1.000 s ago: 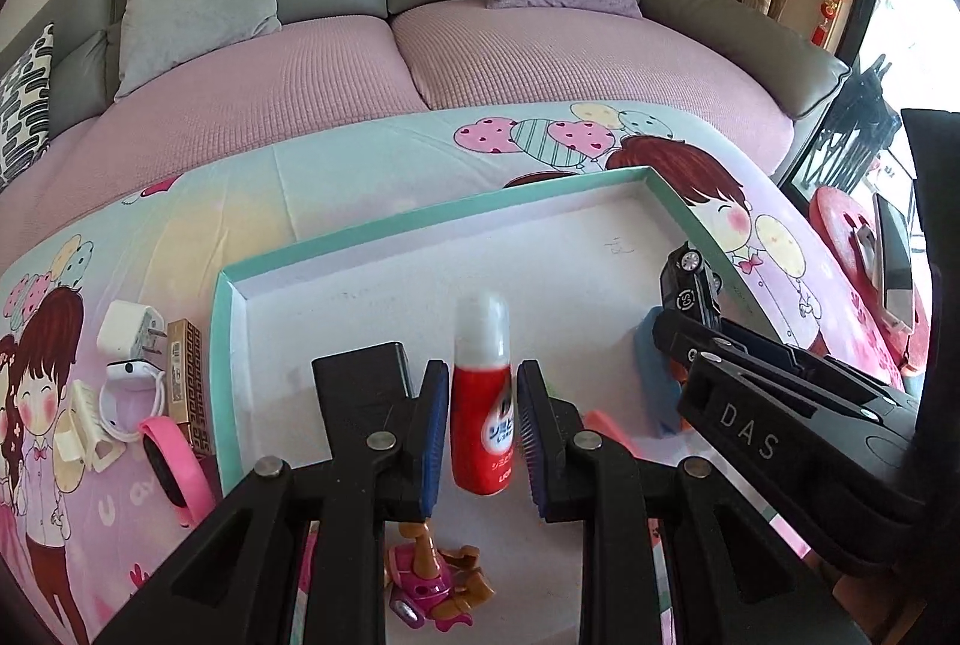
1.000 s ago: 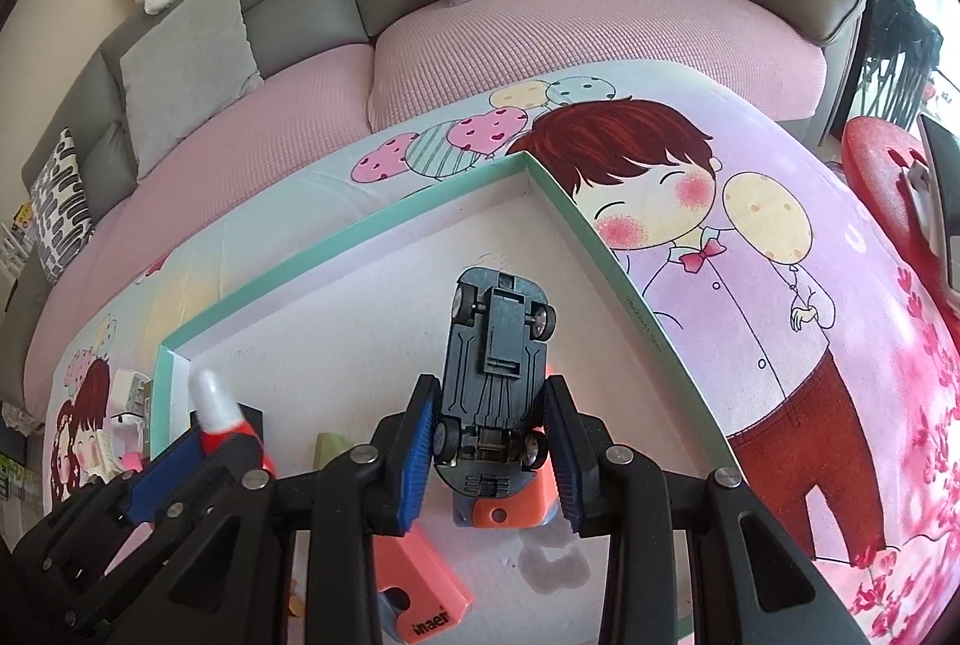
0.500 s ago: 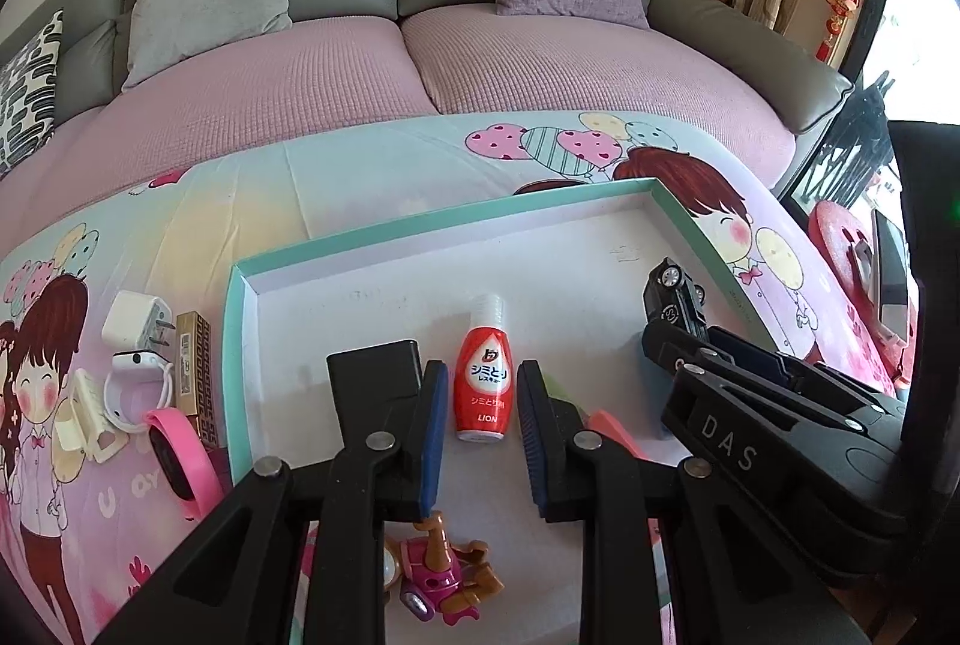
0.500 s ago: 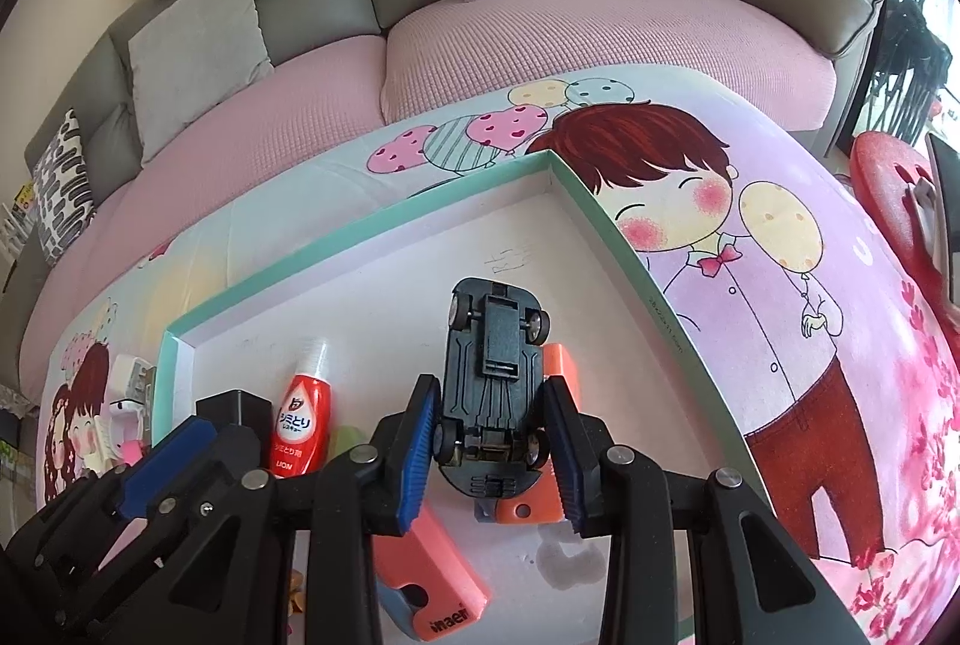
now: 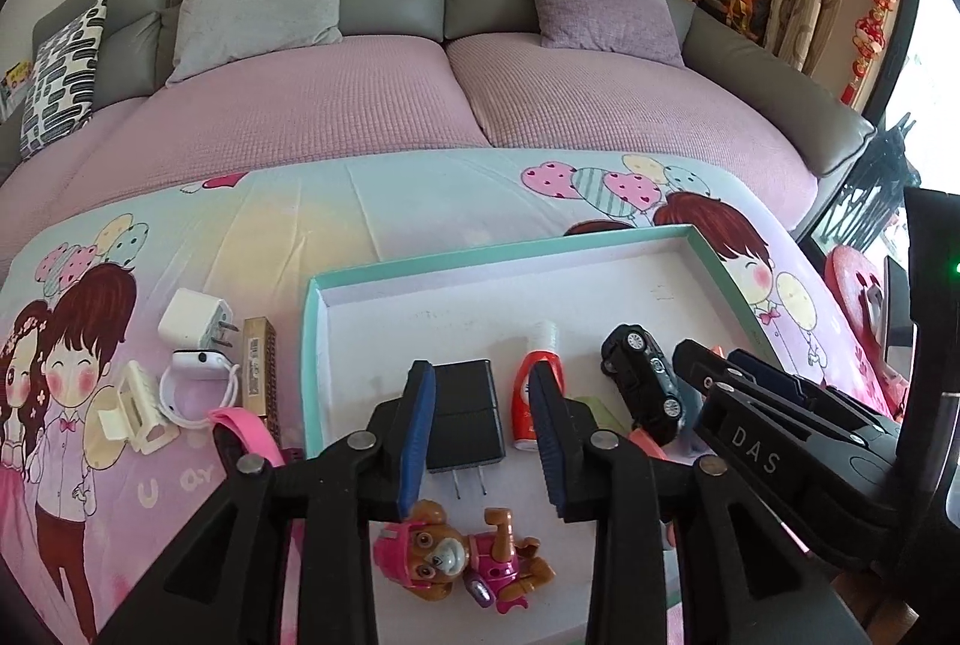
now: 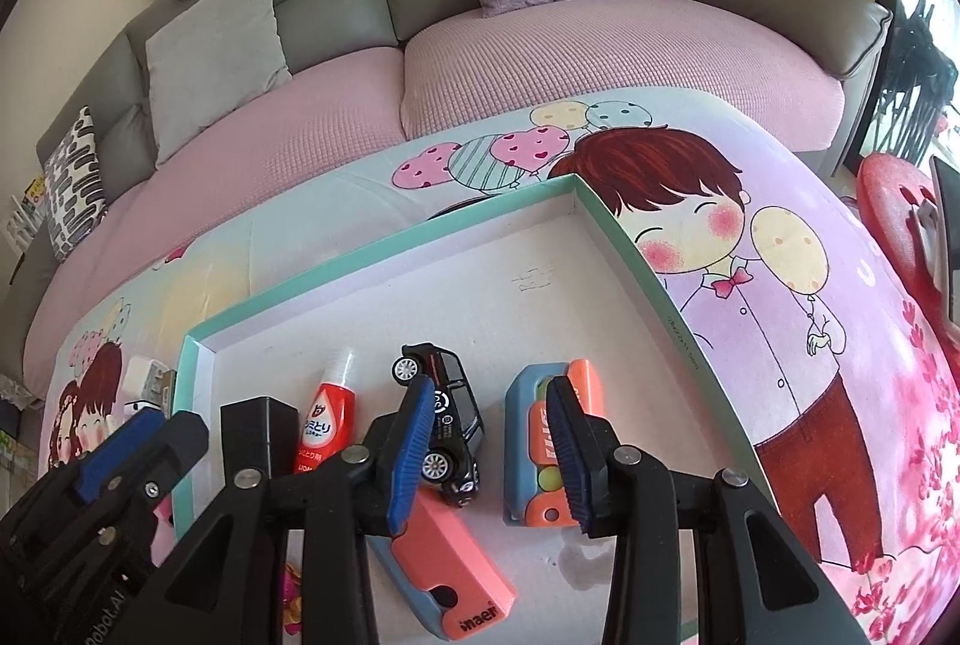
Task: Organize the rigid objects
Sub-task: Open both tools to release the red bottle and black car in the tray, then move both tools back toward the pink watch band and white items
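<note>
A teal-rimmed white tray (image 5: 313,345) (image 6: 654,297) lies on the cartoon-print cloth. In it lie a red bottle with a white cap (image 5: 527,396) (image 6: 327,414), a black toy car (image 5: 642,384) (image 6: 447,420) on its side, a black plug adapter (image 5: 465,417) (image 6: 258,426) and a pup figure (image 5: 456,555). My left gripper (image 5: 483,435) hovers over the adapter with its jaws opening and nothing pressed between them; the bottle lies beside its right finger. My right gripper (image 6: 489,441) is opening too. The car rests by its left finger, not gripped.
A coral and blue box (image 6: 543,444) and a coral stapler-like case (image 6: 450,567) also lie in the tray. Left of the tray are a white charger (image 5: 192,324), a white watch (image 5: 192,375), a gold box (image 5: 258,375), a hair clip (image 5: 135,411) and a pink band (image 5: 240,429). A sofa stands behind.
The red bottle left my left jaws and lies in the tray; that gripper drew back and widened. The car, held underside up before, dropped from the right jaws onto its side.
</note>
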Demonstrator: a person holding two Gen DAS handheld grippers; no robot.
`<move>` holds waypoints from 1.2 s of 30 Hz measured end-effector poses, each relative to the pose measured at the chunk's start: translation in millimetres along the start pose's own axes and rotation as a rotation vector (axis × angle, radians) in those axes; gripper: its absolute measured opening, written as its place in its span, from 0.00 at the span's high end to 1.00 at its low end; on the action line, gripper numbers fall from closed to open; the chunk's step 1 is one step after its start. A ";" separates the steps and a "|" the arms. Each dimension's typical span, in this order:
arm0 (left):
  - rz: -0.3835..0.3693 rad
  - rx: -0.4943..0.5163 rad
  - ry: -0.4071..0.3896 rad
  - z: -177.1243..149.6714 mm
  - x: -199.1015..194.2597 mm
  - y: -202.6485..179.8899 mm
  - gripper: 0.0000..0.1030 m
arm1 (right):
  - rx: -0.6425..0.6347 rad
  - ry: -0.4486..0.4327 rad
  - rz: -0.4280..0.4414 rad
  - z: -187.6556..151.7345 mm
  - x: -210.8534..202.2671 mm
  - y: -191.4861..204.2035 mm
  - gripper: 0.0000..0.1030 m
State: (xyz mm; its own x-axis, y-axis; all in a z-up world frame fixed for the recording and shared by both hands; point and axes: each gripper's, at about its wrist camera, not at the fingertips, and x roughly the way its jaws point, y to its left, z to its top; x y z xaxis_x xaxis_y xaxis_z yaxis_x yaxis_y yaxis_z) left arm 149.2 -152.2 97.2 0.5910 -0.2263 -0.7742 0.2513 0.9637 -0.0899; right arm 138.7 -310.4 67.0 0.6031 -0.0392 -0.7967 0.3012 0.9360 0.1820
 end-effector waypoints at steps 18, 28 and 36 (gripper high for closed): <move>0.166 -0.194 -0.026 -6.4 -5.7 67.6 0.25 | -0.132 -0.016 0.034 -6.9 -4.0 42.1 0.44; 0.247 -0.265 0.001 -11.7 -1.7 92.1 0.12 | -0.180 -0.027 0.057 -9.8 -4.8 58.7 0.30; 0.269 -0.291 0.007 -15.5 -1.6 102.9 0.12 | -0.191 -0.042 0.061 -11.3 -5.6 64.0 0.08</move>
State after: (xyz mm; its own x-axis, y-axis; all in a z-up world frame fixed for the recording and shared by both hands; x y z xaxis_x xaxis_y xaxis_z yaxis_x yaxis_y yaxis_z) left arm 162.3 -50.5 79.5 0.6007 0.0394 -0.7985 -0.1402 0.9885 -0.0566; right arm 146.2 -246.4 76.6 0.6470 0.0087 -0.7625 0.1203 0.9862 0.1133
